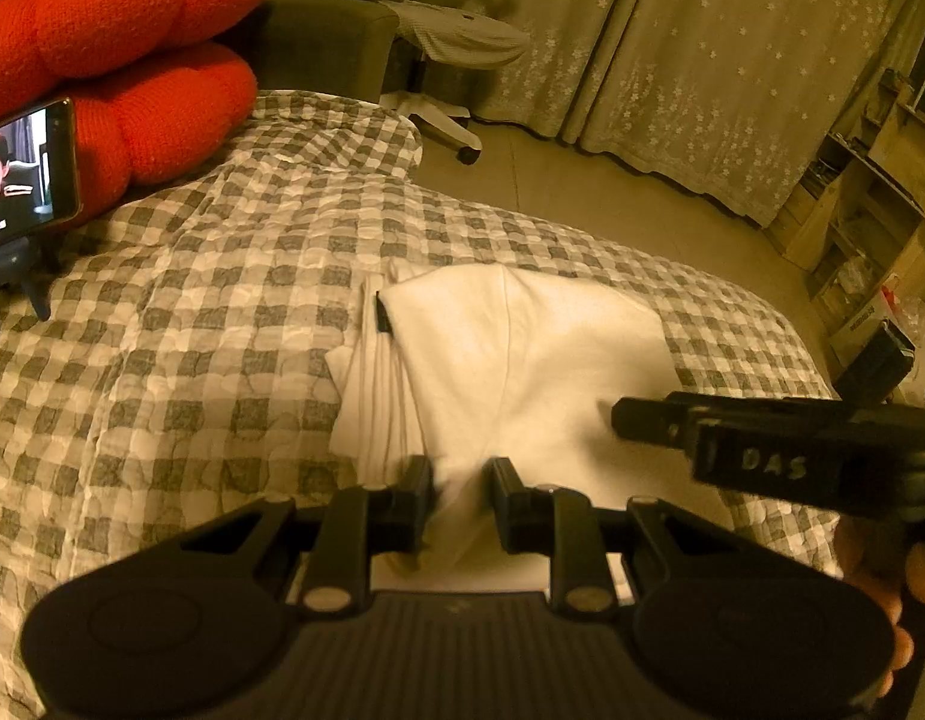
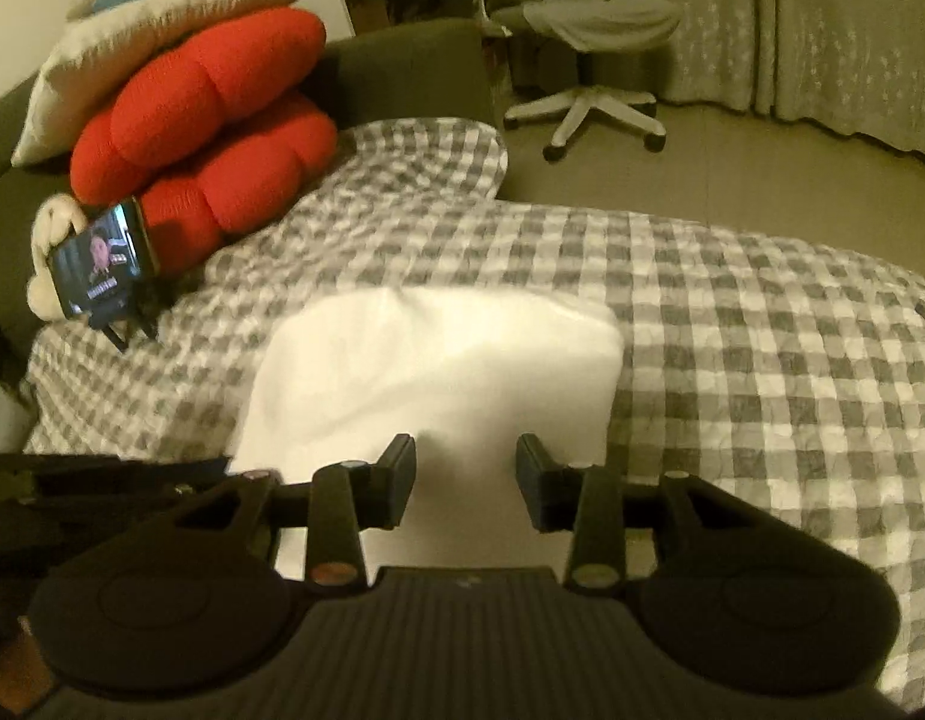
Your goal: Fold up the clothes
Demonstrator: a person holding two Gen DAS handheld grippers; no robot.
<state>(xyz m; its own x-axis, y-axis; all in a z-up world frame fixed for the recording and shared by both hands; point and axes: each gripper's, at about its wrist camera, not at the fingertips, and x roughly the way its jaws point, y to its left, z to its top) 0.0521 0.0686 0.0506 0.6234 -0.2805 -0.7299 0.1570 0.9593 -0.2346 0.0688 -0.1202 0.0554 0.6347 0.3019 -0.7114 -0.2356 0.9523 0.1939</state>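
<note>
Altogether: one white garment (image 1: 522, 360), two red cushions (image 2: 204, 138), one phone (image 2: 102, 264).

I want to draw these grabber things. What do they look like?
Both are matte black plastic. The left gripper has two short blocky fingers on slim bars, round silver pins, two big rounded discs and a ribbed panel between them. The right gripper matches it, and its side shows pale raised letters. No cables or sleeves show, only part of a hand.
</note>
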